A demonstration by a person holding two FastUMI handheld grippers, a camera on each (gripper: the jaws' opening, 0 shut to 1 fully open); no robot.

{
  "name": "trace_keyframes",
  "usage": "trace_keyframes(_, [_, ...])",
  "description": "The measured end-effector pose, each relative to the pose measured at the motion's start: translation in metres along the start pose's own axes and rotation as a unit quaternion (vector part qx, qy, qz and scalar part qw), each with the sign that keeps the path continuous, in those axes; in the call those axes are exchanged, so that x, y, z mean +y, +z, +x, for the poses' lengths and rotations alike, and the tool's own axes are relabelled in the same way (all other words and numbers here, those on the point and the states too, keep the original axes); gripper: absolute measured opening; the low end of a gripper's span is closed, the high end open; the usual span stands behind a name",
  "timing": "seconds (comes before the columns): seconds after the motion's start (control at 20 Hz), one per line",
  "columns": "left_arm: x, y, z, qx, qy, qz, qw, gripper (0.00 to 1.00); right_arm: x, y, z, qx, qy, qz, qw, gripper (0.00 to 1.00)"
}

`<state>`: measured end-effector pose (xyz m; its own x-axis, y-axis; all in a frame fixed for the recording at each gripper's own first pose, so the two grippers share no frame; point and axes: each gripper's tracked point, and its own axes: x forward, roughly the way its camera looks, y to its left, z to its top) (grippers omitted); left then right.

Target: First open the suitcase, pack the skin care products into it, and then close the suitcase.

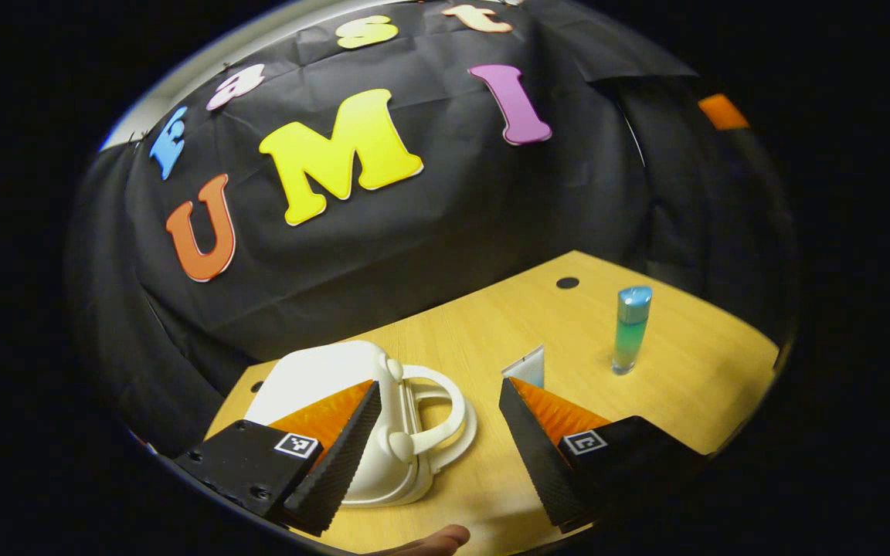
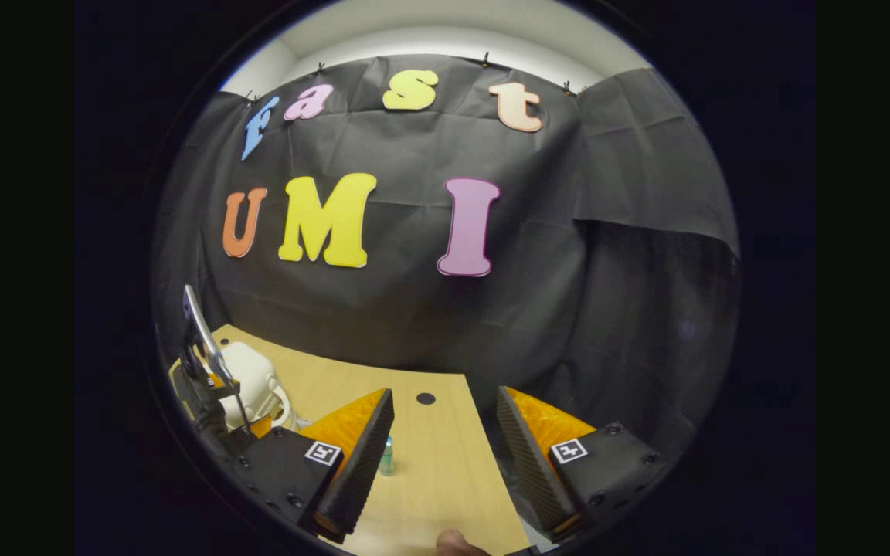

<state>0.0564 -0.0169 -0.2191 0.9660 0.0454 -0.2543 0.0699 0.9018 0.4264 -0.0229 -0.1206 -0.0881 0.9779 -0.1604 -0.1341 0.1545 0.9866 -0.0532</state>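
Note:
A small white hard-shell suitcase (image 1: 337, 378) lies flat and closed on the wooden table (image 1: 684, 386), its handle (image 1: 441, 413) facing my left gripper (image 1: 439, 392). That gripper hovers open just above the handle side, one finger over the case. A white tube (image 1: 526, 367) stands beside the other finger. Farther right stands a blue-green bottle (image 1: 632, 328). In the right gripper view my right gripper (image 2: 445, 425) is open above the table's right part, with the bottle (image 2: 387, 455) small beside its left finger, and the suitcase (image 2: 248, 378) and the other gripper (image 2: 209, 401) at far left.
A round cable hole (image 1: 567, 283) sits near the table's back edge, also seen as a hole (image 2: 426, 398) ahead of the right gripper. The black cloth wall hangs close behind the table. A fingertip (image 1: 437, 540) shows at the bottom edge.

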Motion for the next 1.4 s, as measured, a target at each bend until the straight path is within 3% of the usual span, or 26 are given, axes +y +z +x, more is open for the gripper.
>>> trace_keyframes(0.25, [-0.012, -0.037, 0.034, 0.04, 0.02, 0.154, 0.987, 0.98, -0.016, -0.021, 0.011, 0.012, 0.016, 0.003, 1.0, 0.8])
trace_keyframes(0.55, [-0.011, -0.067, 0.055, 0.095, 0.059, 0.256, 0.96, 0.96, -0.017, -0.053, 0.022, 0.048, 0.052, 0.035, 0.997, 0.8])
trace_keyframes(0.65, [-0.014, -0.067, 0.061, 0.097, 0.068, 0.289, 0.95, 0.87, -0.014, -0.06, 0.02, 0.056, 0.064, 0.039, 0.996, 0.8])
trace_keyframes(0.7, [-0.013, -0.066, 0.064, 0.096, 0.075, 0.304, 0.945, 0.76, -0.015, -0.06, 0.019, 0.053, 0.066, 0.038, 0.996, 0.8])
trace_keyframes(0.8, [-0.01, -0.07, 0.066, 0.103, 0.085, 0.321, 0.938, 0.64, -0.017, -0.056, 0.016, 0.046, 0.063, 0.031, 0.997, 0.8])
trace_keyframes(0.95, [-0.003, -0.073, 0.069, 0.111, 0.083, 0.343, 0.929, 0.56, -0.016, -0.051, 0.011, 0.034, 0.051, 0.023, 0.998, 0.79])
trace_keyframes(1.0, [0.002, -0.075, 0.069, 0.117, 0.081, 0.349, 0.926, 0.45, -0.015, -0.049, 0.009, 0.033, 0.045, 0.023, 0.998, 0.8])
trace_keyframes(1.1, [0.012, -0.073, 0.071, 0.123, 0.076, 0.36, 0.922, 0.32, -0.01, -0.048, 0.003, 0.032, 0.032, 0.028, 0.999, 0.8])
trace_keyframes(1.3, [0.005, -0.069, 0.068, 0.113, 0.056, 0.372, 0.92, 0.21, 0.008, -0.049, -0.011, 0.033, 0.005, 0.033, 0.999, 0.8])
trace_keyframes(1.4, [0.004, -0.061, 0.064, 0.095, 0.051, 0.361, 0.926, 0.14, 0.017, -0.048, -0.015, 0.033, -0.007, 0.029, 0.999, 0.8])
